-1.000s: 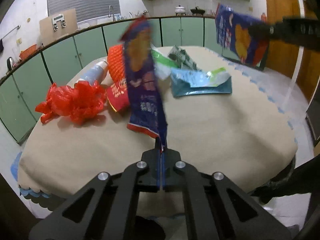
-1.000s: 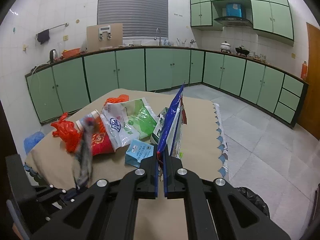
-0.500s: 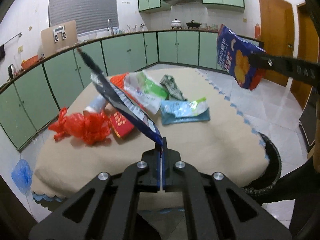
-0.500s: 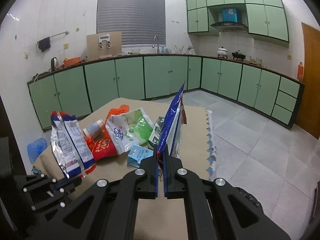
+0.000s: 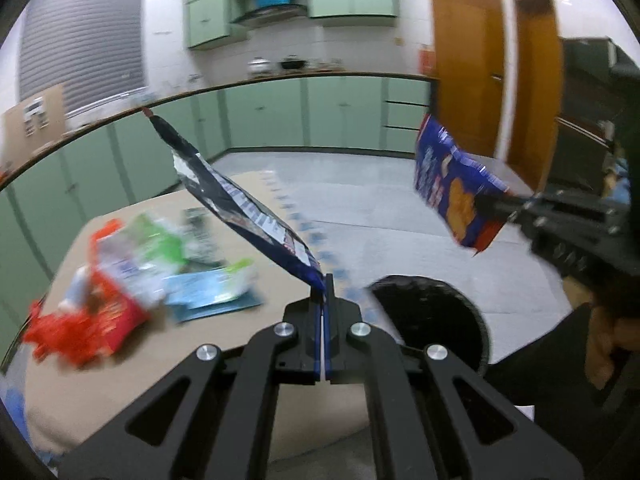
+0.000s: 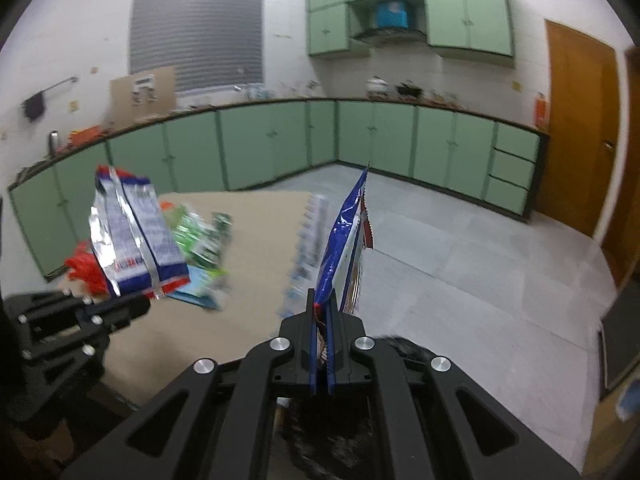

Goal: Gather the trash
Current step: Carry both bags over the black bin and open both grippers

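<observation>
My left gripper (image 5: pixel 325 285) is shut on the corner of a dark blue snack bag (image 5: pixel 240 208), which sticks up and to the left over the table's right edge. My right gripper (image 6: pixel 320 300) is shut on the bottom edge of a blue chip bag (image 6: pixel 345 236) that stands upright and edge-on. Each view shows the other gripper: the right gripper (image 5: pixel 494 203) with its chip bag (image 5: pixel 452 184), and the left gripper (image 6: pixel 138 305) with its bag's silver back (image 6: pixel 128 228). A black trash bin (image 5: pixel 428 320) stands on the floor beside the table, below both bags.
On the tan table (image 5: pixel 120 392) lie a red wrapper (image 5: pixel 108 312), a teal pouch (image 5: pixel 212 294) and a green-and-white bag (image 5: pixel 152 248), all blurred. Green cabinets (image 6: pixel 280 140) line the walls. Wooden doors (image 5: pixel 468 72) stand at the right beyond the grey tiled floor (image 6: pixel 460 272).
Both grippers have swung to the right with their bags, away from the pile on the table. The black bin has come into view beneath them.
</observation>
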`<act>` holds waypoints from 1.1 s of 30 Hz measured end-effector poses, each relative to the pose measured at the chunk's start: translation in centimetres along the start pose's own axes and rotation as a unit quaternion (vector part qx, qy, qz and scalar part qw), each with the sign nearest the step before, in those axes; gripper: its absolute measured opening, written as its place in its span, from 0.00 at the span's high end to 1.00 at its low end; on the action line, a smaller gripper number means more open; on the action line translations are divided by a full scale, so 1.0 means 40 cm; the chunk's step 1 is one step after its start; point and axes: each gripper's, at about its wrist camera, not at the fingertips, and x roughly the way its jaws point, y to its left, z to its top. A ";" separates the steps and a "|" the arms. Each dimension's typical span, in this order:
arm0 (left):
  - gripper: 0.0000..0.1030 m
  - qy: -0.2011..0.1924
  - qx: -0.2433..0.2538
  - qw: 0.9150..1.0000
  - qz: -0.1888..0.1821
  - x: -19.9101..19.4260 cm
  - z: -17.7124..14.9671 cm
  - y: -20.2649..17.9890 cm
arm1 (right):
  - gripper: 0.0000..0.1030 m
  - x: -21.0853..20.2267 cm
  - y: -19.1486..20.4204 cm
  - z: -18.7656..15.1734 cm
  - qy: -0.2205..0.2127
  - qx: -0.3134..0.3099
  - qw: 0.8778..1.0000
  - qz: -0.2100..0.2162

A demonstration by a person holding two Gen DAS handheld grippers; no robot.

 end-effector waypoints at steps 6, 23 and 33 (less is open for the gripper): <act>1.00 0.019 0.035 0.997 -0.072 0.128 0.016 -0.138 | 0.97 0.058 -0.133 -0.071 0.042 0.027 0.998 -0.035; 0.95 0.127 0.093 0.981 -0.113 0.460 -0.112 -0.268 | 0.78 0.256 -0.276 -0.185 0.153 0.102 0.983 -0.026; 0.64 0.115 0.105 0.983 -0.099 0.410 -0.117 -0.254 | 0.75 0.191 -0.287 -0.148 0.114 0.114 0.987 -0.024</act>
